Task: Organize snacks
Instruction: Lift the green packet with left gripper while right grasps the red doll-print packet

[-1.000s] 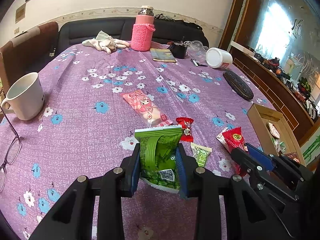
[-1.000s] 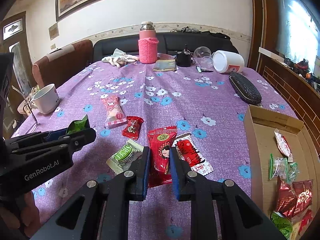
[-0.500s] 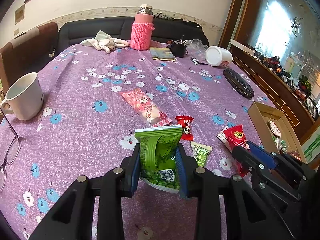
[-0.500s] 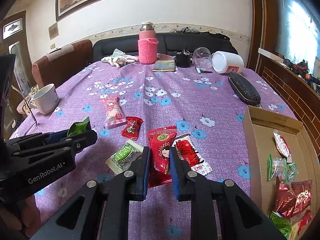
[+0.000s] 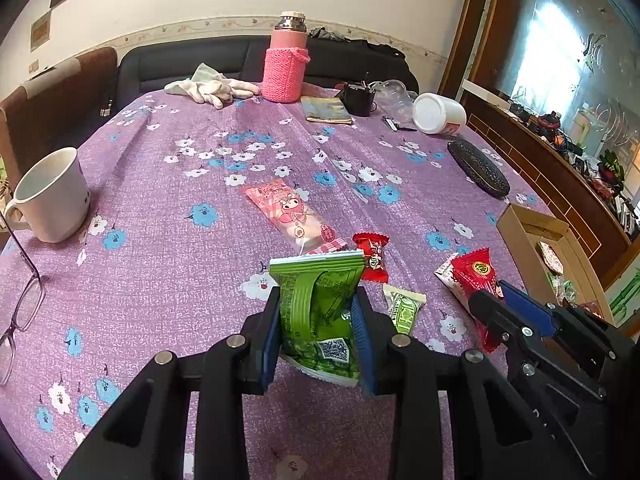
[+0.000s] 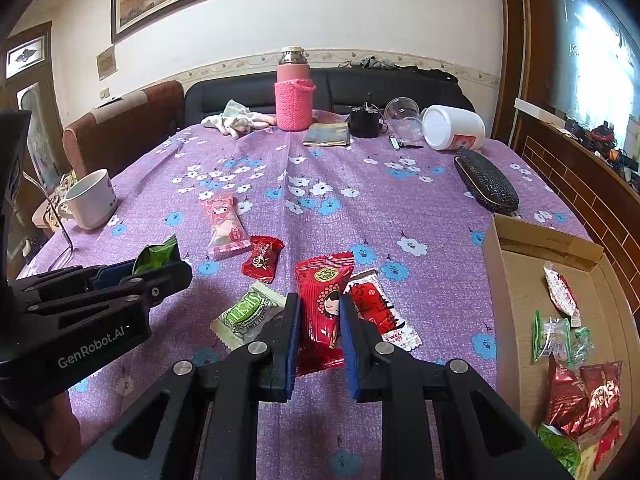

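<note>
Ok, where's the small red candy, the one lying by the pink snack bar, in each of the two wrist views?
Left wrist: small red candy sits just right of centre, beside the top corner of the green packet held by the left gripper.
Right wrist: small red candy lies left of centre, beyond the right gripper.
Shared landmark: pink snack bar, just behind it.
</note>
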`<state>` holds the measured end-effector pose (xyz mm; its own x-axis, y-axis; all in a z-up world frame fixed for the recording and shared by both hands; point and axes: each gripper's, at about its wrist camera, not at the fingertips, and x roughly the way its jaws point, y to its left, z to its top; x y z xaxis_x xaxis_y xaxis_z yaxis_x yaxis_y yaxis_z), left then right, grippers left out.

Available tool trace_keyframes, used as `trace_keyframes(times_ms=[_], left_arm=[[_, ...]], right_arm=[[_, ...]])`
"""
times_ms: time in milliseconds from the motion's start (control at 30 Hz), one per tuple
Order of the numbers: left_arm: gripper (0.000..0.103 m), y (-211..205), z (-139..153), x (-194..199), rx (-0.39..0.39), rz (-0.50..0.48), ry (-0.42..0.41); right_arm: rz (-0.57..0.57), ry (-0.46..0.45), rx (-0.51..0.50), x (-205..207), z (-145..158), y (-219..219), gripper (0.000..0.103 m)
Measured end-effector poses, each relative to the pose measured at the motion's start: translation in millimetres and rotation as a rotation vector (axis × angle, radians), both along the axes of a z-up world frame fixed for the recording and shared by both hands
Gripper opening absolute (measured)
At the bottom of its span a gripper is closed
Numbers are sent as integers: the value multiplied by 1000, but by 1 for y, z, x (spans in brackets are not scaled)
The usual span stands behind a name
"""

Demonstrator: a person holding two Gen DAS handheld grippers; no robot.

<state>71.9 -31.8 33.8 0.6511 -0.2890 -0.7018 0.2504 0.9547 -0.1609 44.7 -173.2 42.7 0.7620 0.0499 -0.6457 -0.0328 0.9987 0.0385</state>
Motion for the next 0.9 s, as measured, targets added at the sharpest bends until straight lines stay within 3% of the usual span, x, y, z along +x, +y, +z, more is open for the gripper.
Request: trace_keyframes(times_ms=[900], left_arm=[[32,-11,14,-14,103,27,-122]], right_arm=[[-38,-30,33,-3,6,-8,20]])
